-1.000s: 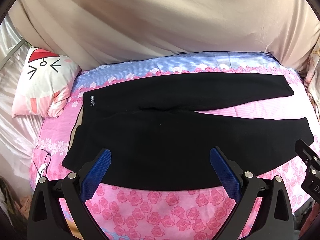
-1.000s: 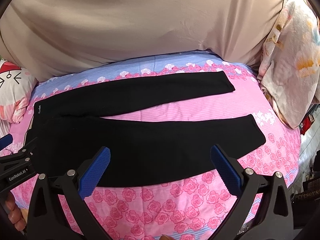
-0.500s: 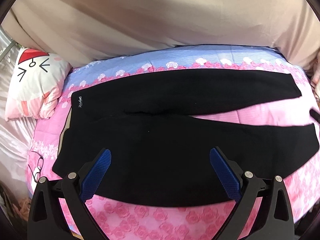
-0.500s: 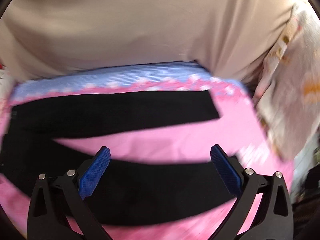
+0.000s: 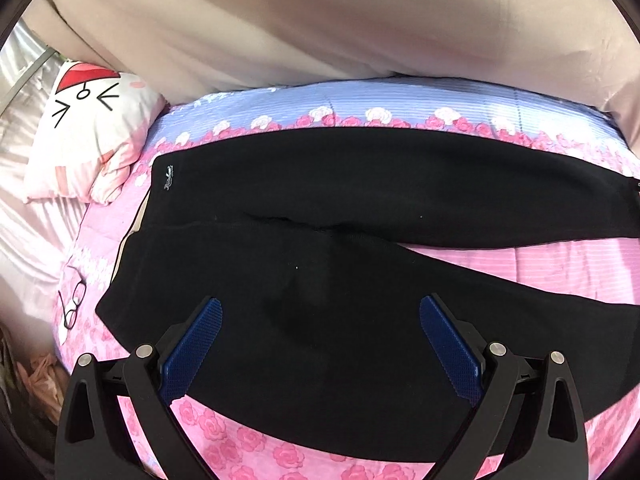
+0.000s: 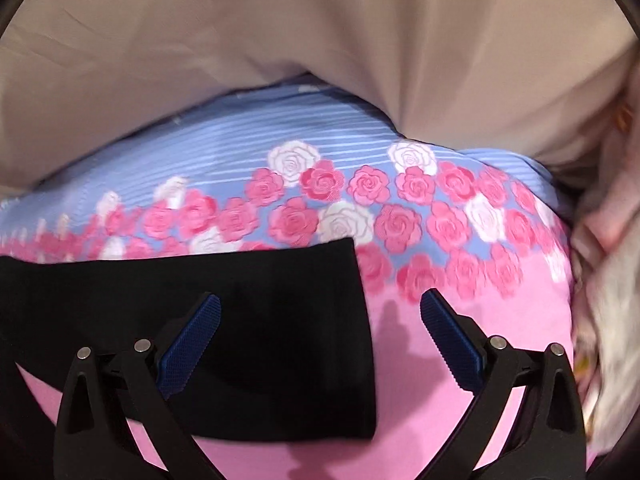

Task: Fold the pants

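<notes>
The black pants (image 5: 320, 248) lie flat on the bed (image 5: 560, 264), waistband toward the pillow (image 5: 92, 132), legs spread apart. The left claw (image 5: 320, 316) hangs above the seat area, jaws wide apart, gripping nothing. The right claw (image 6: 320, 312) hovers over the cuff of one leg (image 6: 240, 312), jaws wide apart, empty. Eyeglasses (image 5: 74, 304) rest on the bed just beside the waistband.

The pink bedsheet (image 6: 500, 320) past the end of the pants leg (image 6: 280, 320) is bare. A pillow (image 5: 88, 136) and glasses (image 5: 74, 304) sit near the waist. A beige curtain (image 5: 320, 20) blocks the back.
</notes>
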The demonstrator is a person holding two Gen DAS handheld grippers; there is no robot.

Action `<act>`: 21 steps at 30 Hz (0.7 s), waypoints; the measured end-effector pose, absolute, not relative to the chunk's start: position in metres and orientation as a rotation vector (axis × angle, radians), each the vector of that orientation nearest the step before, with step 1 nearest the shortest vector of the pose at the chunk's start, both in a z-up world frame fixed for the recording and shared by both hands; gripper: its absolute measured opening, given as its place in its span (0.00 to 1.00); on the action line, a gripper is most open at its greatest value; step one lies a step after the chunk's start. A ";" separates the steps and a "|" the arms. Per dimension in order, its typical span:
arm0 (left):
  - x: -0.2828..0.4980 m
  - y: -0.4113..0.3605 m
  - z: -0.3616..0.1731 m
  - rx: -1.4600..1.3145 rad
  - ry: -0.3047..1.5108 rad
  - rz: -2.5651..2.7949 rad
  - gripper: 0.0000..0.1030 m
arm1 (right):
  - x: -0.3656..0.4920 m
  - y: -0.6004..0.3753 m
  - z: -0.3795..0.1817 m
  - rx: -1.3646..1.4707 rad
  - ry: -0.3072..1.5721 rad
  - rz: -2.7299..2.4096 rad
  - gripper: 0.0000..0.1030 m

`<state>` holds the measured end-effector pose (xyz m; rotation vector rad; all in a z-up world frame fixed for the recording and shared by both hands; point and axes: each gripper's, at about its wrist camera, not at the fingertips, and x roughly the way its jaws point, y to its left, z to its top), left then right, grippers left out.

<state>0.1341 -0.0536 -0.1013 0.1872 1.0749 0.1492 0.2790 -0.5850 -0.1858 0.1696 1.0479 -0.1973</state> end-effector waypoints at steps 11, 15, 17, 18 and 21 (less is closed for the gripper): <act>0.145 -0.043 -0.118 0.167 1.093 0.185 0.95 | 0.292 -0.582 -0.204 0.134 1.035 -0.096 0.38; 0.168 -0.005 -0.117 0.115 1.081 0.221 0.95 | 0.288 -0.571 -0.200 0.167 1.036 -0.063 0.15; 0.188 0.030 -0.116 0.093 1.068 0.246 0.95 | 0.286 -0.564 -0.198 0.151 1.029 -0.085 0.15; 0.197 0.046 -0.115 0.093 1.056 0.259 0.95 | 0.285 -0.561 -0.197 0.163 1.026 -0.097 0.15; 0.238 0.113 -0.114 0.111 1.000 0.340 0.95 | 0.283 -0.557 -0.194 0.182 1.028 -0.141 0.15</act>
